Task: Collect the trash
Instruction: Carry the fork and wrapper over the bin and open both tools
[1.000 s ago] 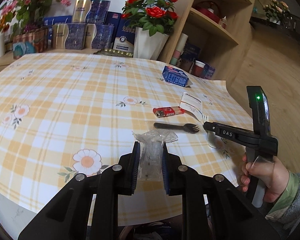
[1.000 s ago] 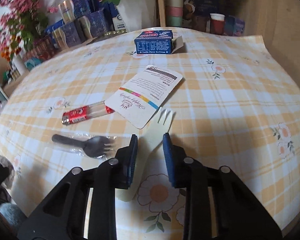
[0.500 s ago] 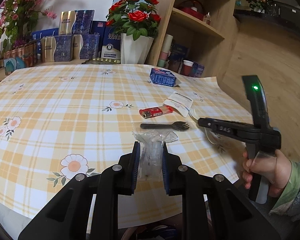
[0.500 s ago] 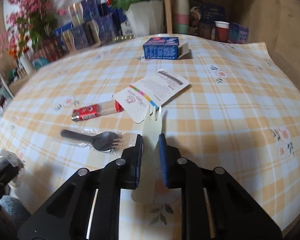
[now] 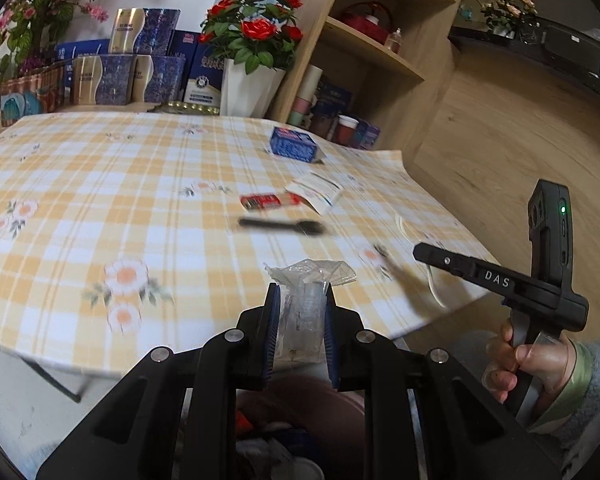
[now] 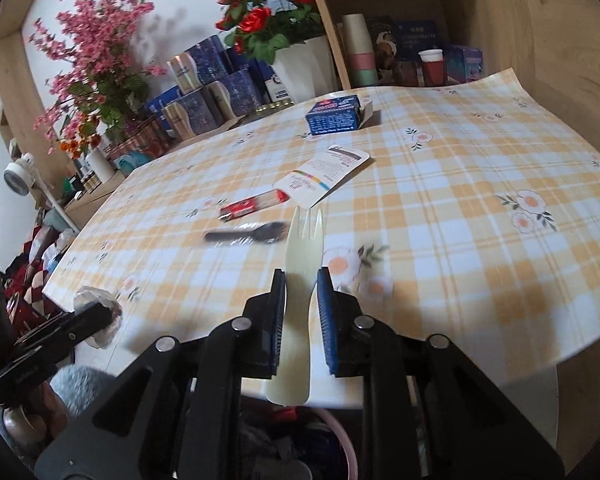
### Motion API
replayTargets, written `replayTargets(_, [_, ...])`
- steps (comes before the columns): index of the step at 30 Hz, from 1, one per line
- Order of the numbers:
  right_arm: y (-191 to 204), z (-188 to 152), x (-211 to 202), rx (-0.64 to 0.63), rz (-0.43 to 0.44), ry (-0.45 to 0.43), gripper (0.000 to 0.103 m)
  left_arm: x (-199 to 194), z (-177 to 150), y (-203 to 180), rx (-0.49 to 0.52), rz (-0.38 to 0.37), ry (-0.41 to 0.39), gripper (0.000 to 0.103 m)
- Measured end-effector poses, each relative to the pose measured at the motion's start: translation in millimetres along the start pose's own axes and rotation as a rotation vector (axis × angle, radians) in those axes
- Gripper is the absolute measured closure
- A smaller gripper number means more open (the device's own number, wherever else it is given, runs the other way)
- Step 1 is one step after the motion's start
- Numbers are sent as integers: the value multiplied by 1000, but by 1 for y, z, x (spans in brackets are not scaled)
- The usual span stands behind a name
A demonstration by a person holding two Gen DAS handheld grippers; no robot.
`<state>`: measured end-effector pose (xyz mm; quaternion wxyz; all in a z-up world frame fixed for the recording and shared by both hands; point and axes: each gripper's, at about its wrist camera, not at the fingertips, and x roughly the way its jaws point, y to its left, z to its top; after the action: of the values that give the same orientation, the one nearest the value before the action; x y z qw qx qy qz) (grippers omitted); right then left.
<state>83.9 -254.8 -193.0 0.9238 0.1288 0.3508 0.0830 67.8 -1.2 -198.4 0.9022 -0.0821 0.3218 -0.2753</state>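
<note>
My left gripper (image 5: 300, 300) is shut on a crumpled clear plastic wrapper (image 5: 306, 292) and holds it off the near table edge, above a pink-rimmed trash bin (image 5: 296, 412). My right gripper (image 6: 302, 284) is shut on a cream plastic fork (image 6: 300, 264), lifted off the table above the bin (image 6: 340, 440). The right gripper also shows at the right of the left wrist view (image 5: 420, 252). On the checked tablecloth (image 6: 440, 200) lie a black wrapped spoon (image 6: 246, 234), a red lighter (image 6: 252, 204), a white printed card (image 6: 324, 176) and a blue carton (image 6: 334, 116).
A white vase of red roses (image 5: 252, 60), blue and gold boxes (image 5: 140, 56) and pink flowers (image 6: 88, 68) stand behind the table. A wooden shelf unit (image 5: 372, 52) with cups stands at the back right. Wooden floor lies to the right.
Both grippers have pulled back off the table toward the near edge. The right gripper closed on the fork and lifted it. The bin has come into view below.
</note>
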Motion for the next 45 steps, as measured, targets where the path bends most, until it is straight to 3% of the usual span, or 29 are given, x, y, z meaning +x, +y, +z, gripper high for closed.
replayTargets(6, [14,-28,-28,-45,15,18,83,-19,-21,-24,53,-8,29,83])
replayTargets(13, [24,-50,-49,-81,18,26,83,-9,-42,-41,155,8,129,83])
replayTargets(25, [23,-64,-54,-110,-21,31,83,23,-59,-38,143,-36,295,79])
replayTargets(28, [25,-65,-51,-118,-21,40,83,29,-62,-38,151,-25,320,72])
replayTargets(33, [25,-66,-47,-118,-13,52,83,24,-58,-32,132,-12,285,26])
replayTargets(35, [25,-66,-45,-119,-9,58,83,18,-54,-28,110,15,250,16])
replayTargets(39, [27,-68,-42,-128,1,74,83,5,-45,-13,30,66,169,8])
replayTargets(45, [37,-76,-31,-181,19,115,83,-7,-38,4,-53,128,100,6])
